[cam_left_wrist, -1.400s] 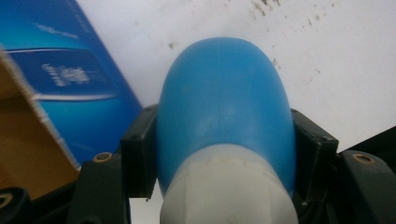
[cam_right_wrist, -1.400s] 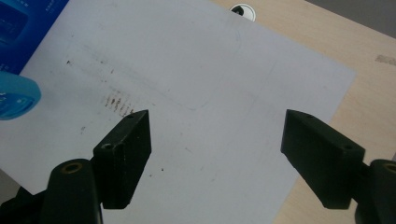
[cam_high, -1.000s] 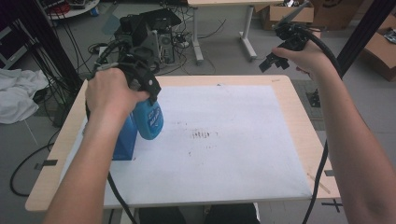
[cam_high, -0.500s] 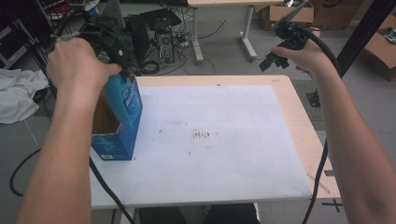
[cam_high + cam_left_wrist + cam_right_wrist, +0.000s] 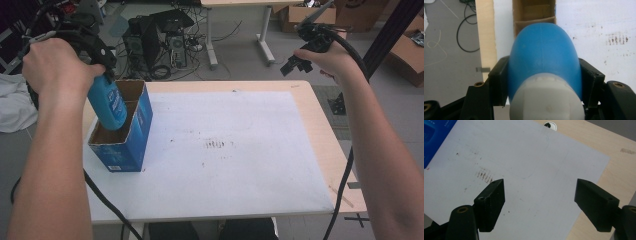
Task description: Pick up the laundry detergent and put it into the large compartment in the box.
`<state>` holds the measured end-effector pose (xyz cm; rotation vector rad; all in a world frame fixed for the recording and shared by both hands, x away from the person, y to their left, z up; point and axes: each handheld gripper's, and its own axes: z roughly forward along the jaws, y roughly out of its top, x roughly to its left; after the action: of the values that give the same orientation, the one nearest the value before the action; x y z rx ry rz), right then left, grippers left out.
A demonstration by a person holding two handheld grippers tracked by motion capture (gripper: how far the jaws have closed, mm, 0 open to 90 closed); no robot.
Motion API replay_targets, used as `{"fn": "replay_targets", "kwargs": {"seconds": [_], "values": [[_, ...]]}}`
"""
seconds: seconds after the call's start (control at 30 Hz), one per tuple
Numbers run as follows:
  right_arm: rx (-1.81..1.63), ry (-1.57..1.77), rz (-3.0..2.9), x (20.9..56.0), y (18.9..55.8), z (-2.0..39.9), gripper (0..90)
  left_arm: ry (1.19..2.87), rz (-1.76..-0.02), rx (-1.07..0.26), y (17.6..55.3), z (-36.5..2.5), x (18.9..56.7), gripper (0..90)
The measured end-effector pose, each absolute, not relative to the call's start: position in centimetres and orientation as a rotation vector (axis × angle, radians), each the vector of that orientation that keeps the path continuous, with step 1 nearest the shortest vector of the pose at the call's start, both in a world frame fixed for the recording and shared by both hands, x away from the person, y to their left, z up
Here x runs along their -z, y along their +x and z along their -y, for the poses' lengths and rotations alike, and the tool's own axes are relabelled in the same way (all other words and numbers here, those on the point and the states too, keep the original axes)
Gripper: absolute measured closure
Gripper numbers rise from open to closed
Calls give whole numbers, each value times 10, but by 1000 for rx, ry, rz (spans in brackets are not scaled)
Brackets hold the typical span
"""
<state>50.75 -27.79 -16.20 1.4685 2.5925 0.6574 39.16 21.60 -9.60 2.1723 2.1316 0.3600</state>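
On the white-topped table [image 5: 240, 165], the open blue cardboard box [image 5: 131, 131] now stands upright; my left tongs [image 5: 102, 55], clamped on the blue plastic bottle [image 5: 107, 105], lower it in; right tongs [image 5: 540, 205] hang released

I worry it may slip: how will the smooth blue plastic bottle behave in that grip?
The blue plastic bottle looks rounded and glossy, so it might slide or twist. The left gripper clamps its shoulders near the white cap, which probably steadies it. Set down, it could roll.
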Motion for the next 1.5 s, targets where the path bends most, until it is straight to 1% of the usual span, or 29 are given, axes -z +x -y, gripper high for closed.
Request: {"fn": "replay_targets", "kwargs": {"seconds": [0.13, 0.3, 0.7, 1.0, 1.2, 1.5], "values": [[-655, 1472, -2594, 163, 508, 279, 248, 2159, -2139, -382, 392, -219, 102, 384], [-652, 1477, -2597, 165, 509, 279, 248, 2154, -2143, -363, 394, -224, 112, 384], [-646, 1480, -2591, 167, 510, 281, 249, 2193, -2180, -346, 405, -230, 152, 384], [-633, 1479, -2600, 172, 512, 279, 249, 2214, -2193, -301, 413, -233, 182, 385], [-628, 1479, -2600, 173, 512, 279, 249, 2238, -2197, -300, 418, -230, 201, 384], [-627, 1476, -2602, 173, 511, 279, 251, 2269, -2206, -244, 424, -228, 230, 384]]}}
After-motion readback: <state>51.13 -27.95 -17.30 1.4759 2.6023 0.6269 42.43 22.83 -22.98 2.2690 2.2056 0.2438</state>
